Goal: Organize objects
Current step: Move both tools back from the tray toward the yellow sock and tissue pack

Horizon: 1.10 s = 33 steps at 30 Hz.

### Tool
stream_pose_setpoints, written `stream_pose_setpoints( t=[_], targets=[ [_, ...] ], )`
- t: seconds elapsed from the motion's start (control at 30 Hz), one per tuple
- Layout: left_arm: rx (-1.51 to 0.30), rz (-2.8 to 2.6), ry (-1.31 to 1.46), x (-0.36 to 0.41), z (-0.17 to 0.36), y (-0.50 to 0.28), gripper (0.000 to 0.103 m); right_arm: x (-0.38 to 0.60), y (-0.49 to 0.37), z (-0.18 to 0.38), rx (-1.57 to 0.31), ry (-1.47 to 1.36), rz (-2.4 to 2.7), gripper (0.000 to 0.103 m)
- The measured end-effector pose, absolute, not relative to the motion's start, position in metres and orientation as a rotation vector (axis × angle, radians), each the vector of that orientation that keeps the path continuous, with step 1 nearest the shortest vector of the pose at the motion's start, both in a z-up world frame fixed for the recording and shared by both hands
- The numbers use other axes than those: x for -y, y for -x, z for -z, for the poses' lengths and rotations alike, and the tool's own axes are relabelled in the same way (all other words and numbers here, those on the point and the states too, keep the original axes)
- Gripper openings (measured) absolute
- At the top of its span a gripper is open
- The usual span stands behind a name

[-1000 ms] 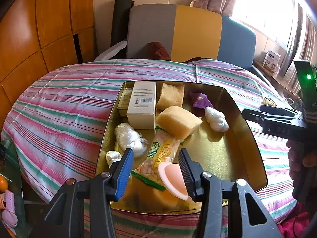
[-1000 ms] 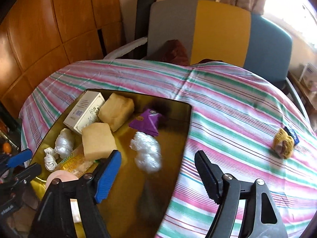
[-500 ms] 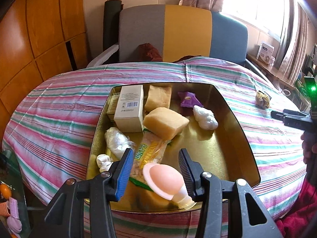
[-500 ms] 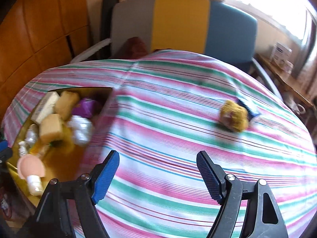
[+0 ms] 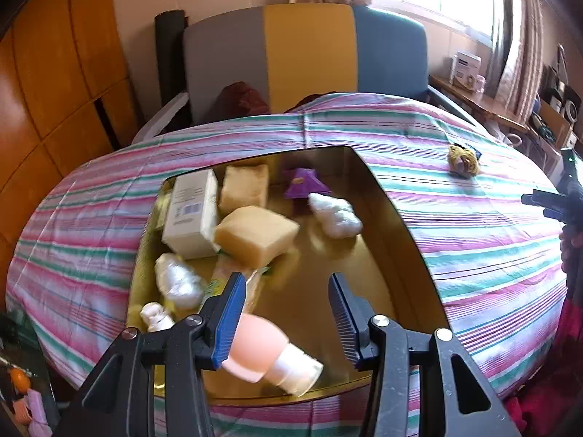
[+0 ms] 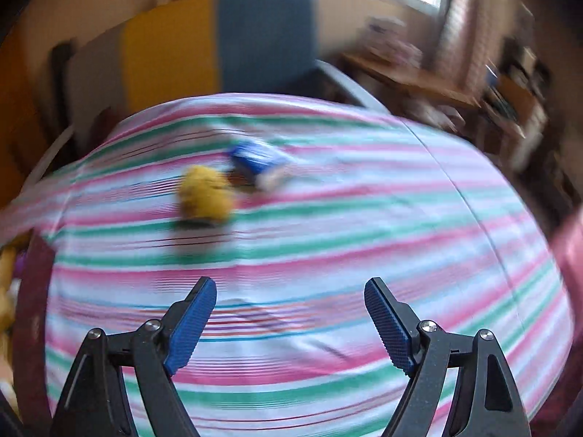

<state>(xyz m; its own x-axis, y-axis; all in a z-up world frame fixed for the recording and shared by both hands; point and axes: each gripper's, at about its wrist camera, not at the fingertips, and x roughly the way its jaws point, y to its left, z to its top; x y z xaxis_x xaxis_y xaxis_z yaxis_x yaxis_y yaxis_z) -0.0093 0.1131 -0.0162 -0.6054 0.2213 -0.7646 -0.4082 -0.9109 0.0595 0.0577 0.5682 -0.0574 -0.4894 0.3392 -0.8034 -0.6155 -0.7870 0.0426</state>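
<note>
On the striped tablecloth [image 6: 328, 218], up at about eleven o'clock from the right gripper [image 6: 290, 322], lies a yellow bundle [image 6: 204, 195] with a blue packet [image 6: 257, 158] touching its far side; both are well apart from the fingers [image 6: 191, 329], whose jaws are opening with only cloth between them. Below the left gripper [image 5: 288, 318] sits the gold tray [image 5: 397, 218]. Its jaws stand partly apart, gripping nothing. A pink-capped bottle [image 5: 269, 351] lies in the tray at about seven o'clock from the fingertips, partly hidden behind the left finger [image 5: 227, 322]. Whether they touch I cannot tell.
</note>
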Motion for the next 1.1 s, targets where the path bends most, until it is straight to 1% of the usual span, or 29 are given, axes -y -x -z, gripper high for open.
stream_pose_setpoints(
  t=[0.13, 0.23, 0.53, 0.97, 1.1],
  targets=[
    [-0.347, -2.492, 1.141, -0.131, 0.015, 0.010, 0.048, -0.594, -0.068, 0.060, -0.576, 1.098, -2.171, 0.084],
    [-0.372, -2.471, 1.123, -0.145, 0.012, 0.009, 0.048, -0.600, -0.071, 0.060, -0.656, 1.095, -2.156, 0.087],
    [-0.424, -2.400, 1.074, -0.190, 0.006, 0.008, 0.048, -0.597, -0.067, 0.059, -0.678, 1.103, -2.154, 0.090],
    [-0.455, -2.279, 1.085, -0.258, 0.013, 0.016, 0.048, -0.606, -0.073, 0.053, -0.799, 1.057, -2.155, 0.092],
    [-0.440, -2.233, 1.115, -0.280, 0.019, 0.022, 0.048, -0.608, -0.075, 0.052, -0.832, 1.041, -2.156, 0.092]
  ],
)
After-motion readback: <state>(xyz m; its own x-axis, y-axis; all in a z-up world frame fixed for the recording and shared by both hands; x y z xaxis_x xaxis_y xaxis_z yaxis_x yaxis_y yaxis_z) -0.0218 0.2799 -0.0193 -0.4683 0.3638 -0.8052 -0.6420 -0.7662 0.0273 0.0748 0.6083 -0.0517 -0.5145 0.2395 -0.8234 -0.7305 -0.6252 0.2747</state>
